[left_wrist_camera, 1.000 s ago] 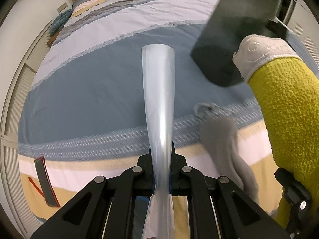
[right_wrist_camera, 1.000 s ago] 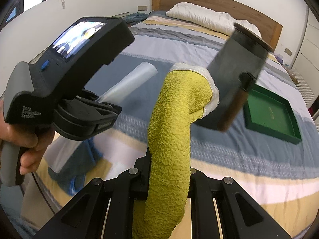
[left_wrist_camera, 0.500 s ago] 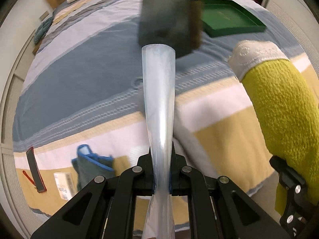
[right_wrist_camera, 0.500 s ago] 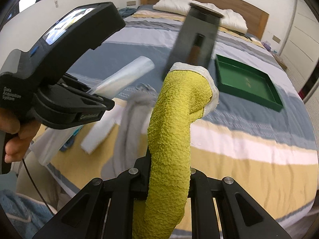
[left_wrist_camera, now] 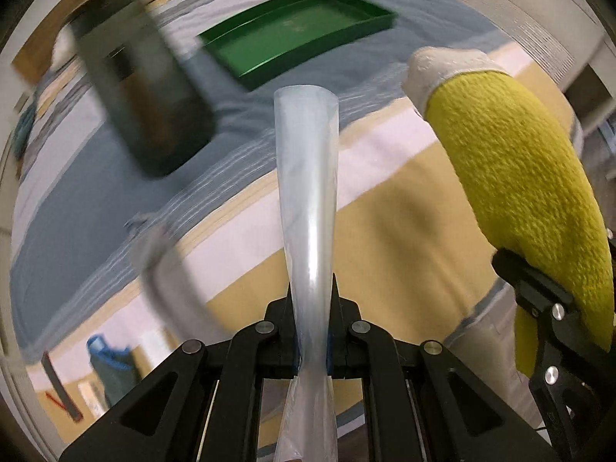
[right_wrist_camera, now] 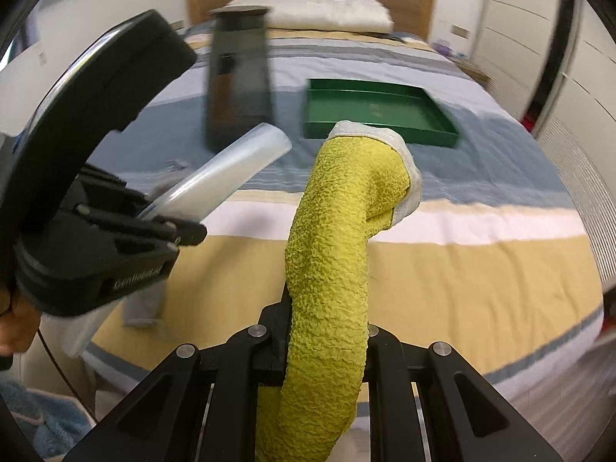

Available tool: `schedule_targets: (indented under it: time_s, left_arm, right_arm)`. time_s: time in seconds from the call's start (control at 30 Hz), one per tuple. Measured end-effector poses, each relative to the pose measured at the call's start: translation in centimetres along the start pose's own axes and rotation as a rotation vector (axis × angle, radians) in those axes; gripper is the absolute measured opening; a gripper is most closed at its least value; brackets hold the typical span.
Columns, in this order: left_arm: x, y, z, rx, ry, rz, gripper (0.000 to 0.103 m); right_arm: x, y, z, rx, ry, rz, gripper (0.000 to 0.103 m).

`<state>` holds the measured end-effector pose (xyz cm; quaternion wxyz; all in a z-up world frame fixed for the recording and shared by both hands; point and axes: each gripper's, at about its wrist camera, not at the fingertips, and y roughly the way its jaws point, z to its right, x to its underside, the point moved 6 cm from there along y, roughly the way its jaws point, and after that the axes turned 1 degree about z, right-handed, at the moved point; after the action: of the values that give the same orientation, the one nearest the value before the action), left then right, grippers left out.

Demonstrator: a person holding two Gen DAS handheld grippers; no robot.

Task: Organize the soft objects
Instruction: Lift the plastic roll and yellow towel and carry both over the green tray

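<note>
My left gripper (left_wrist_camera: 311,308) is shut on a clear, flattened plastic bag (left_wrist_camera: 308,192) that sticks out ahead of it over the striped bed. A yellow sock (right_wrist_camera: 335,231) with a pale cuff is clamped in my right gripper (right_wrist_camera: 327,308), and its toe end curls over to the right. In the left wrist view the yellow sock (left_wrist_camera: 516,177) hangs at the right. The right wrist view has the left gripper (right_wrist_camera: 184,231) and its plastic bag (right_wrist_camera: 231,169) at the left. A grey sock (left_wrist_camera: 169,269) lies blurred on the bed near its foot edge.
A green tray (right_wrist_camera: 377,104) rests on the blue stripe of the bed, and a tall dark container (right_wrist_camera: 238,77) stands to its left. A blue-edged cloth (left_wrist_camera: 109,369) lies near the bed's lower left corner. White pillows (right_wrist_camera: 315,9) sit at the wooden headboard.
Both grippers have swung sideways along the foot of the bed, still holding the bag and the sock. The green tray has come into the left wrist view, and the dark container has shifted left.
</note>
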<state>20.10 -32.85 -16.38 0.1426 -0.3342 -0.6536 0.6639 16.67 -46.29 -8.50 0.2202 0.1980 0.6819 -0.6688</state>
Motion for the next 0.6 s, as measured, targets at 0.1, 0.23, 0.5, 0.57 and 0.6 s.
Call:
schedule_targets:
  time_s: [0.1,0.23,0.5,0.57,0.6]
  left_arm:
    - [-2.1,0.4,2.8,0.026,0.045,0.008,0.007]
    - [-4.7,0.8,5.4,0.053,0.075,0.021,0.007]
    - [-10.7,1.7,6.0,0.073,0.019,0.067,0.007]
    - [-11.8,1.9,5.1,0.067,-0.023,0.077,0.007]
    - [-12.3,2.0,4.8,0.060,-0.040,0.086,0.007]
  right_arm:
    - [1.3,-0.8,2.3,0.036,0.049,0.002,0.014]
    - [2.3,-1.9,4.5,0.062,0.076,0.002,0.014]
    - [0.0,-1.3,5.8,0.118,0.099,0.024,0.014]
    - [-1.1,-0.7,4.9,0.120,0.092,0.032,0.014]
    - [-1.5,-0.2,4.3,0.122,0.087,0.037,0.014]
